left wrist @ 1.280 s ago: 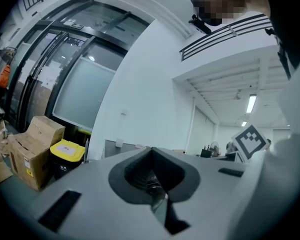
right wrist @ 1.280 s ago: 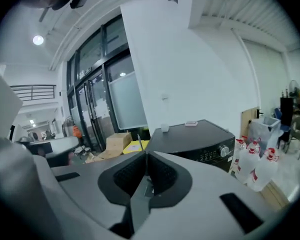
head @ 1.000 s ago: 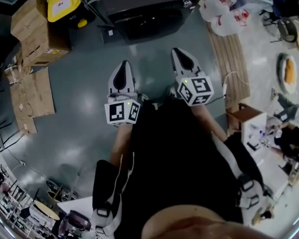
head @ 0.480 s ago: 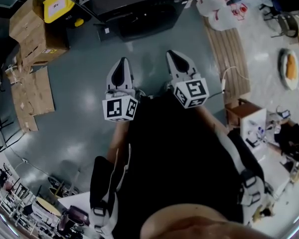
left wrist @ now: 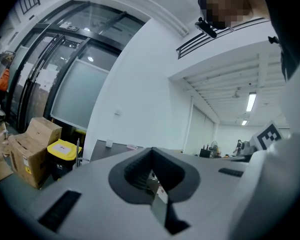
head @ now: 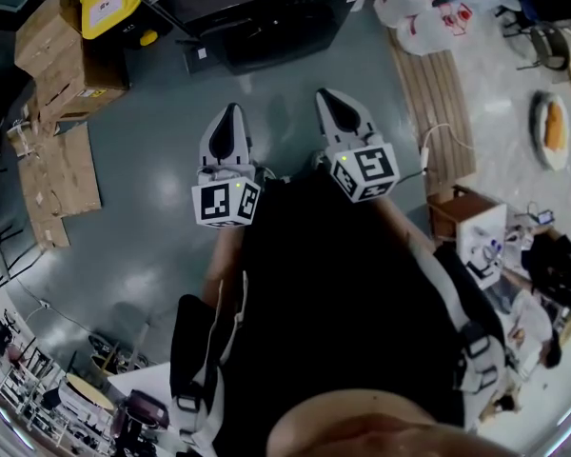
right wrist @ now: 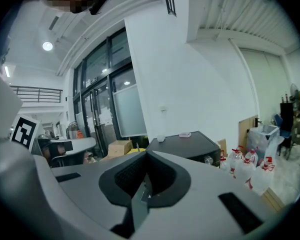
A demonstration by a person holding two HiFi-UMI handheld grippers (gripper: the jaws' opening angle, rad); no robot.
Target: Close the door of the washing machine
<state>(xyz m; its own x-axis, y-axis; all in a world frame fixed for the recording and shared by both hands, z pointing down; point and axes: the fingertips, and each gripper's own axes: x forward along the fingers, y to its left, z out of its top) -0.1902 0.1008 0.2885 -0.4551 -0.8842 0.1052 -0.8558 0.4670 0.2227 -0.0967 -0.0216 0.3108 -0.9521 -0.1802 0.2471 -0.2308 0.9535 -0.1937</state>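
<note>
Washing machine [head: 266,12] stands on the floor [head: 152,160]; left gripper [head: 230,120] and right gripper [head: 330,103] point toward it, jaws together, both empty.

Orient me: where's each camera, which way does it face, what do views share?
Head view: on the head, facing steeply down at floor; shows left claw, right claw, torso.
Left gripper view: on left claw, along shut jaws toward yellow-lidded bin.
Right gripper view: on right claw, along shut jaws toward washing machine.
Shared: head view also shows that bin and machine.
</note>
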